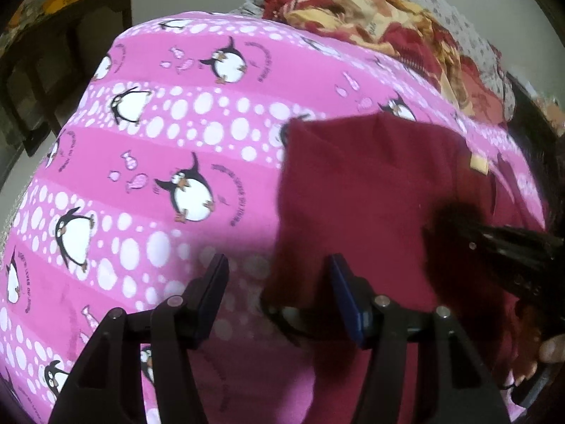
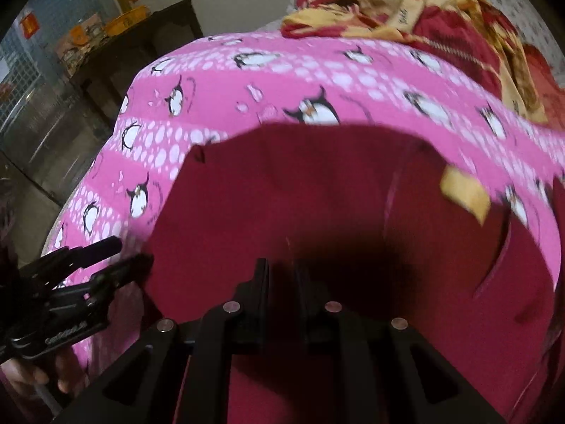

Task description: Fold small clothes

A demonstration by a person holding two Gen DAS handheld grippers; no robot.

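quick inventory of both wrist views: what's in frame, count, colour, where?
garment: 1, dark red, lying on the sheet, near side, with a yellow tag at its right edge
sheet: 1, pink with penguins and white dots, covering the bed
blanket: 1, crumpled, red and yellow, far side of the bed
furniture: 1, dark wood, left background, orange items on top
left claw: 1, black with blue pads, open, at the garment's left edge
right claw: 1, black, fingers nearly together over the garment; grip on cloth cannot be told
thumb: 1, at the right claw's handle
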